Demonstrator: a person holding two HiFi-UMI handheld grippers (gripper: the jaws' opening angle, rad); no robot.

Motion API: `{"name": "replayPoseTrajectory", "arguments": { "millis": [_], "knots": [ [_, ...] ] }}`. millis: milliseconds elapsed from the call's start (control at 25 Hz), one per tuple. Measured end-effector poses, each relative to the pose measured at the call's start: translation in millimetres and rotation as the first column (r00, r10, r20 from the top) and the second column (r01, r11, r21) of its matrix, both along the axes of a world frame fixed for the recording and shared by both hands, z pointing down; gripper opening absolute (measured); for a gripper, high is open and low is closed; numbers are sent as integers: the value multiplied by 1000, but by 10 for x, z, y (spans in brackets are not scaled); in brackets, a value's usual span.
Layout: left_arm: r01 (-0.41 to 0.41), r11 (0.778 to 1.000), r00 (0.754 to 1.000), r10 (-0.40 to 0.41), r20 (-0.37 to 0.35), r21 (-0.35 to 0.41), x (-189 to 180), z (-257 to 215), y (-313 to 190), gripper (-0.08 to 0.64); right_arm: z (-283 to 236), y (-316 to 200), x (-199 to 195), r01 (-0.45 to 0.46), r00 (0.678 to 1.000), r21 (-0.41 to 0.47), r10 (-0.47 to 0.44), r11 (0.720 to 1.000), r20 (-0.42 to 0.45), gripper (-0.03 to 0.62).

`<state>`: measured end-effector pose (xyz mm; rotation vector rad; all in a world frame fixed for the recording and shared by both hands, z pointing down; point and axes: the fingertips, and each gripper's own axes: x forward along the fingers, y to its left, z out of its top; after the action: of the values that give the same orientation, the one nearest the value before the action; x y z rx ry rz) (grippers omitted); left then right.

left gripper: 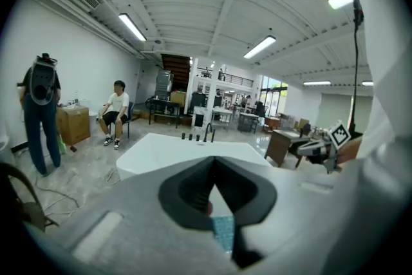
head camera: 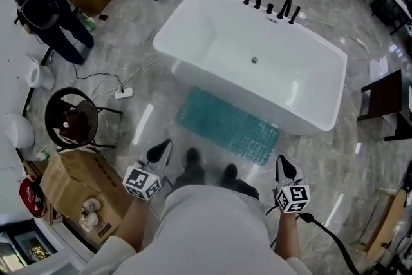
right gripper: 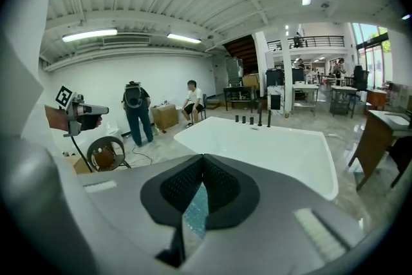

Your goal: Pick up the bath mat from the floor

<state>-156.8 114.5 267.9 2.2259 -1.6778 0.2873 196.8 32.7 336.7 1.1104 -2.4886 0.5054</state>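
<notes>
Jaws closed, empty, on left gripper [head camera: 161, 151] and right gripper [head camera: 286, 169]; bath mat [head camera: 228, 125] lies beside the bare white bathtub [head camera: 187, 22].

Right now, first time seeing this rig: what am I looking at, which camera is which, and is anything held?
There is no robot here. A person holds a two-jaw gripper in each hand. The top-down picture comes from a camera on their head and shows the left gripper and the right gripper. The other two pictures come from cameras that ride on each gripper and look along its jaws. A teal bath mat lies flat on the floor beside a white bathtub. Both grippers are shut and hold nothing; neither touches the mat.
</notes>
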Motion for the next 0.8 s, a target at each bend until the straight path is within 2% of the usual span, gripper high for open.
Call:
{"name": "replayPoseTrajectory", "arguments": {
  "millis": [160,360,560,800],
  "knots": [
    [-96,995,995,96,-4,-19,-271,30,-161,0,-48,69,-224,-97,995,8,97,995,5,5],
    [-185,981,983,185,-13,-48,-647,130,-357,0,-84,156,-616,-170,985,5,170,985,-16,5],
    [-271,960,963,270,-27,-70,-903,240,-488,0,-89,257,-840,-243,969,6,243,970,-35,5],
    [-361,927,933,359,-33,-103,-1044,434,-634,0,-19,321,-936,-326,943,1,326,945,-67,5]
  ]
}}
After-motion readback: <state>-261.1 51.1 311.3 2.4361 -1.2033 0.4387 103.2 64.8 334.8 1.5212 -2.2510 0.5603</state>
